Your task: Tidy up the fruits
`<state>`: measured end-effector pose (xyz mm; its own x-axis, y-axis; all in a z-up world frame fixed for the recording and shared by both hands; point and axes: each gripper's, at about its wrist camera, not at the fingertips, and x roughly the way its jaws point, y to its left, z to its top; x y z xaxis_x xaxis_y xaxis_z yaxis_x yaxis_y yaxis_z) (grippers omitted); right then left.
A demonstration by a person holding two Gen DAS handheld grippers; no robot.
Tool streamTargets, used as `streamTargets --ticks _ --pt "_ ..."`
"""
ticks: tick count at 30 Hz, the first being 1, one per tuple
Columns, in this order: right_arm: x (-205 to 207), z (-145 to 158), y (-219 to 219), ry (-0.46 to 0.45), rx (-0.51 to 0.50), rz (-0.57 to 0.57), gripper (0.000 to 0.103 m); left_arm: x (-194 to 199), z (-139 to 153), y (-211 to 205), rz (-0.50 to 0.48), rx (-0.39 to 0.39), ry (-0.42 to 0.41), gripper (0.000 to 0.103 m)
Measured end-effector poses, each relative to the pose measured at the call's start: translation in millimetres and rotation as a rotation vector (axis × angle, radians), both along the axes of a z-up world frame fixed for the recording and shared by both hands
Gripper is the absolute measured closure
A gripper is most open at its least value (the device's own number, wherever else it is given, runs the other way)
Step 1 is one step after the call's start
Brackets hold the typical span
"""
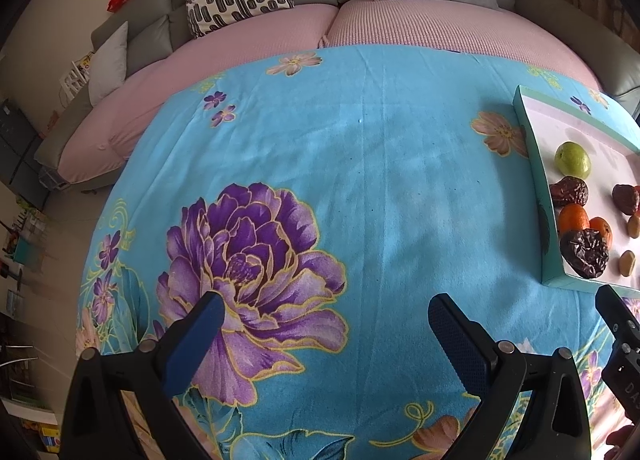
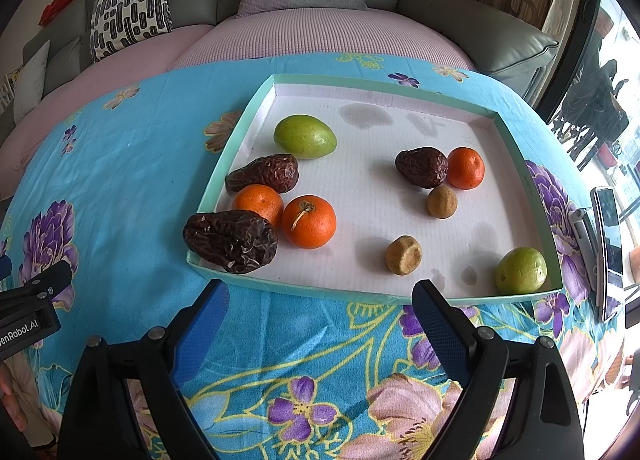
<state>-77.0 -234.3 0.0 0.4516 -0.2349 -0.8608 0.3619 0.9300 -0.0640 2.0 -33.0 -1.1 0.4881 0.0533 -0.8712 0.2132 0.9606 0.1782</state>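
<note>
While both claws stand released and empty, the tray (image 2: 236, 128) holds every fruit. Nearest date (image 2: 231, 241), long axis crosswise, lies ahead-left of the right gripper (image 2: 320, 312); the left gripper (image 1: 326, 324) hovers farther off, over cloth.

One shallow tray (image 2: 516, 164) is seen on one table (image 2: 132, 164). In the tray, nine pieces of fruit are counted. Three wrinkled dark dates are found: (image 2: 231, 240), (image 2: 264, 177) and (image 2: 422, 167). Three oranges are counted: (image 2: 309, 221), (image 2: 258, 202) and (image 2: 465, 168). Two green fruits are present: (image 2: 305, 136) and (image 2: 521, 270). Two small brown fruits are counted: (image 2: 442, 201) and (image 2: 403, 255). Two tongs are in view, left tongs (image 1: 326, 336) and right tongs (image 2: 320, 324).
</note>
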Motion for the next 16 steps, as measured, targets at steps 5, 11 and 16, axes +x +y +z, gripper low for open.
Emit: streamTargets --ticks 5,11,16 --pt "0.0 -0.1 -0.2 0.001 0.000 0.000 0.010 -0.2 -0.1 -0.6 -0.001 0.002 -0.001 0.000" --pt "-0.1 -0.1 -0.1 0.001 0.000 -0.001 0.010 -0.9 0.4 -0.6 -0.002 0.006 -0.007 0.000" --pt "-0.1 -0.1 -0.3 0.001 0.000 0.000 0.010 -1.5 0.3 -1.1 0.001 0.009 -0.006 0.000"
